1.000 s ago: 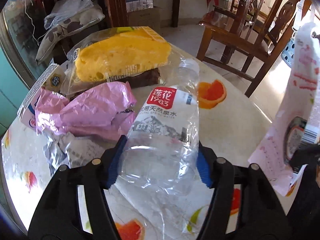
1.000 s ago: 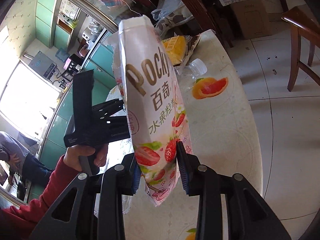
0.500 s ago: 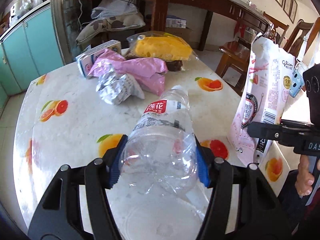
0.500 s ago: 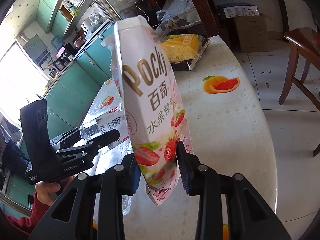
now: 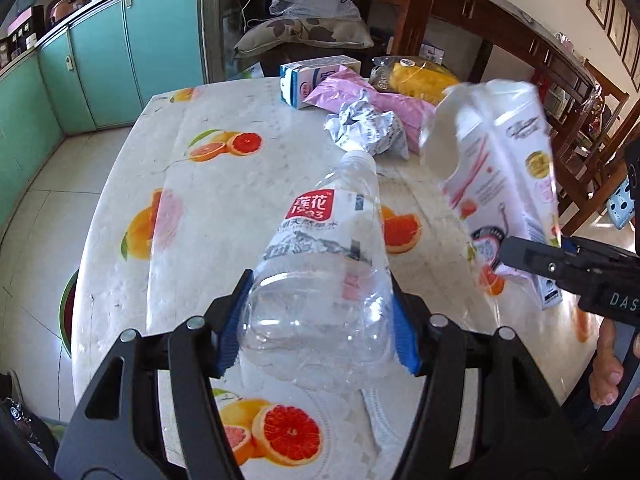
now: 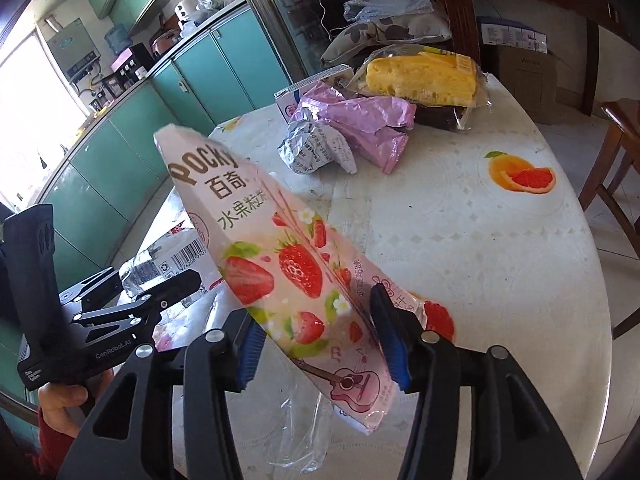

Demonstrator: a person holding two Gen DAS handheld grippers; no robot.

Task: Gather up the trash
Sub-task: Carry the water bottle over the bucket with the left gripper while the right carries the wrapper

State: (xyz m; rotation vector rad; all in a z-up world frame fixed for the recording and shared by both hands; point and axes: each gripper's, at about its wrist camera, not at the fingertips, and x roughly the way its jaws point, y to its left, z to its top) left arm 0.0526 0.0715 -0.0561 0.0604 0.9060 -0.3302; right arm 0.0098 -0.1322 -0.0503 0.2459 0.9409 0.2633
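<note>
A clear, empty water bottle (image 5: 320, 248) with a red label lies lengthwise between the blue pads of my left gripper (image 5: 318, 320), which is shut on its base. The bottle's neck points at the table's far side. A pink Pocky strawberry bag (image 6: 280, 256) sits between the pads of my right gripper (image 6: 320, 328) and leans to the left. Both pads touch it. In the left wrist view this bag (image 5: 504, 168) hangs at the right above the table. In the right wrist view the left gripper (image 6: 132, 300) and the bottle (image 6: 168, 260) are at the lower left.
On the far side of the fruit-print table (image 5: 208, 208) lie a crumpled silver wrapper (image 5: 364, 128), a pink wrapper (image 5: 376, 96), a milk carton (image 5: 304, 80) and a bagged yellow cake (image 6: 424, 76). Wooden chairs (image 6: 616, 160) stand to the right and teal cabinets (image 5: 100, 60) to the left.
Both grippers have pulled back from the trash pile. The Pocky bag has tipped from upright to leaning left, and the right jaws stand wider apart. The bottle has stayed in the left gripper.
</note>
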